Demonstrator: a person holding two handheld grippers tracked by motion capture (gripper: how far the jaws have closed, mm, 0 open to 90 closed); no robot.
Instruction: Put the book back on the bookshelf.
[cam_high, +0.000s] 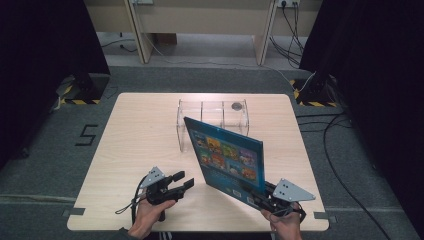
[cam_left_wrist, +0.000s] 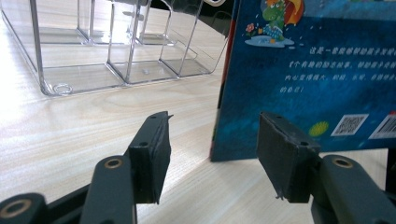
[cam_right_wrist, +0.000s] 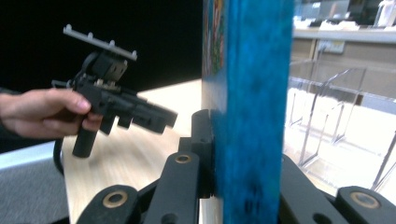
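A blue picture book (cam_high: 227, 157) is held upright on its lower edge above the near right part of a light wooden table (cam_high: 140, 135). Its cover faces the person and carries a grid of small coloured pictures. In the left gripper view, the same book (cam_left_wrist: 303, 84) is seen from close by, with white printed text, a cartoon dragon at the top, a QR code and a barcode near its lower edge. The book's lower right corner is clamped between the 2 black jaws of the right gripper (cam_high: 265, 197), which is gripped by the person's right hand (cam_high: 286, 224) at the near table edge. In the right gripper view, the book (cam_right_wrist: 252, 107) is seen edge-on as a blue band rising between the 2 jaws, both pressed against it.

Just behind the book, a clear plastic organiser (cam_high: 212, 117) with 3 upright compartments stands on the table. A small round dark mark is seen at its far right corner. In the left gripper view, the organiser (cam_left_wrist: 116, 51) stands beyond the jaws, to the left of the book.

The left gripper (cam_high: 180, 182) is held by the left hand (cam_high: 150, 215) above the near left part of the table, apart from the book. Its jaws are spread wide with nothing between them, and point toward the book's lower left corner.

Grey floor (cam_high: 45, 165) surrounds the table, with black curtains at both sides.
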